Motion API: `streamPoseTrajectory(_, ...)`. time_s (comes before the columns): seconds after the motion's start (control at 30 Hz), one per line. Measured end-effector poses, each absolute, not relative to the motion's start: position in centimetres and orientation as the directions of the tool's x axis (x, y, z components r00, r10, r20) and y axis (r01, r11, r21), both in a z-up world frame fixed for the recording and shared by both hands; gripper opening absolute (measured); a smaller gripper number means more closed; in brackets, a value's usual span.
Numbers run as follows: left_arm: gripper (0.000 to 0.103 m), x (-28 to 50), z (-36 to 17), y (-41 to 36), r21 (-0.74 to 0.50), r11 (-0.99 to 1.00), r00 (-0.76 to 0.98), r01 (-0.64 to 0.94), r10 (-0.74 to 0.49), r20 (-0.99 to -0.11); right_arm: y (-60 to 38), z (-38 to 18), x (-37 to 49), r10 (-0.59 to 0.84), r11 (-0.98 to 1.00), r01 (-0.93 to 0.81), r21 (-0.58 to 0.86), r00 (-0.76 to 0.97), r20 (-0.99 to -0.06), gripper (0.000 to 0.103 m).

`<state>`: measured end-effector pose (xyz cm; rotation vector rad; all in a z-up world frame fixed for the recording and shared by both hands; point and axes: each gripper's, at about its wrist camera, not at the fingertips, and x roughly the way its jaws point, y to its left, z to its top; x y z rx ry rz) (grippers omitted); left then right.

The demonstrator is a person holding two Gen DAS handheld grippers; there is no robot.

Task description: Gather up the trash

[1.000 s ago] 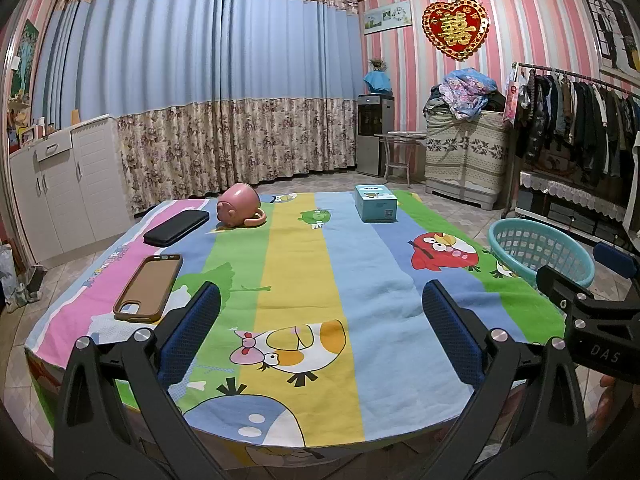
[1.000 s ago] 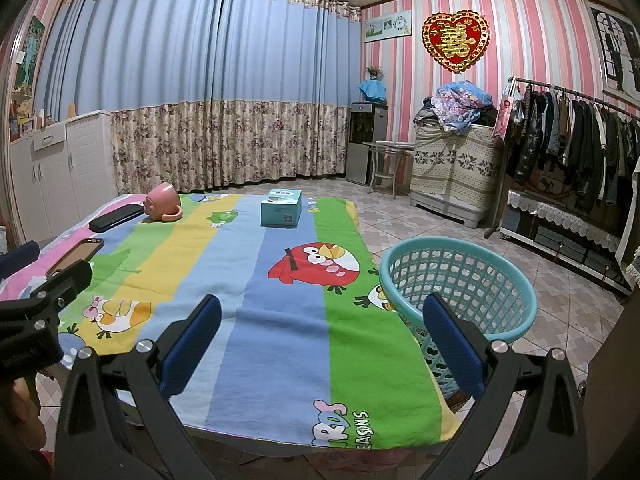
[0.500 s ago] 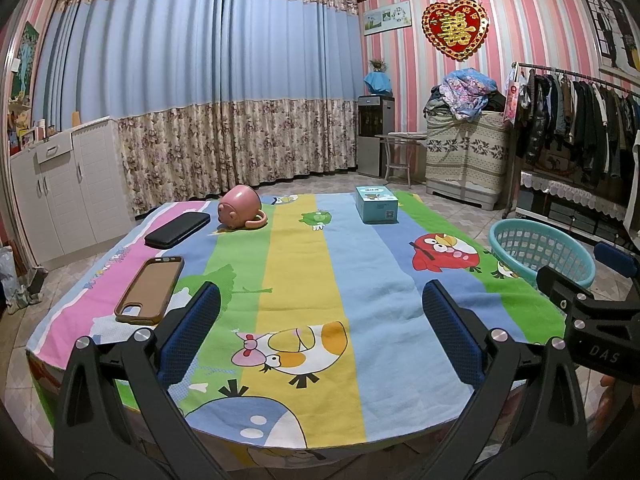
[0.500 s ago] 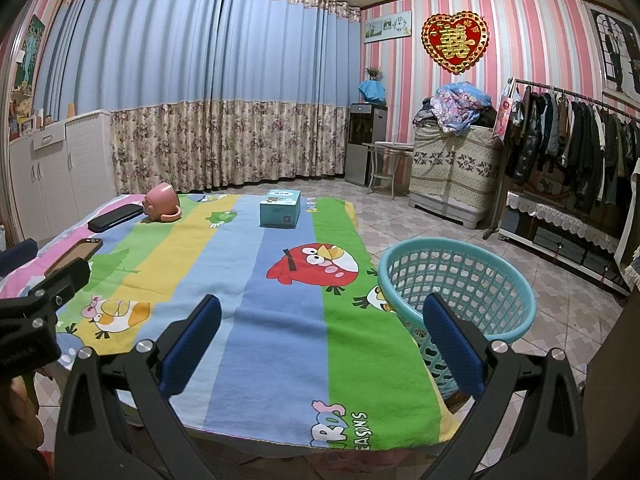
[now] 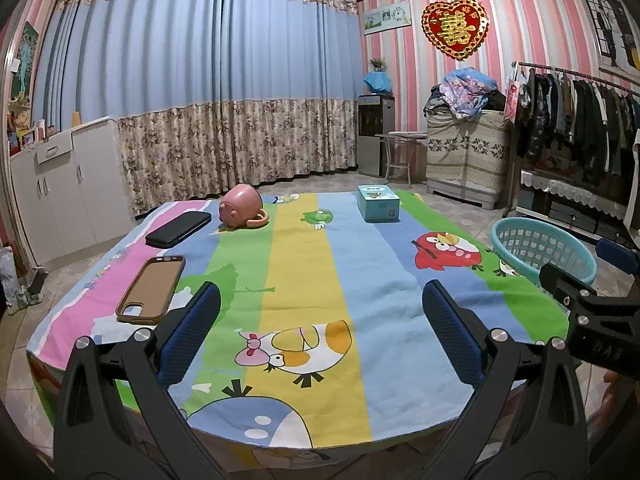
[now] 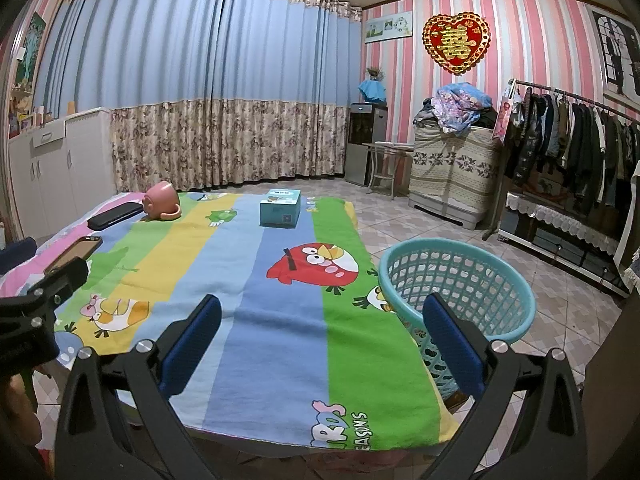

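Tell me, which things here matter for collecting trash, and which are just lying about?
For the job:
- teal basket beside the table
- small blue box, likely the trash
- left tongs and right tongs, both open and empty

Just lying about:
- pink mug on its side
- black phone
- brown phone case

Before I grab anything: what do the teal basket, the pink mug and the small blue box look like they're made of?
Basket: moulded plastic, going by its lattice wall and smooth, slightly glossy rim. Pink mug, lying tipped over: smooth, with a soft sheen, so ceramic or hard plastic; I can't tell which. Blue box: probably printed cardboard, with crisp edges and flat matte faces.
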<state>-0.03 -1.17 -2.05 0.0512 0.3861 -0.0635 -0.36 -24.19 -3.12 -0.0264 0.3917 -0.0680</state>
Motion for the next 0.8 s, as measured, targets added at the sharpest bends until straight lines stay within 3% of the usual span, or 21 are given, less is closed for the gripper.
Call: streamPoseTrajectory(0.8, 0.098, -0.56, -1.72, -1.18, 0.051, 0.995, 0.931, 0.087, -0.063, -0.360, -24.09, -3.16, 0.10, -0.072, 0.997, 0.066, -0.029, 0.918, -0.391, 0.099)
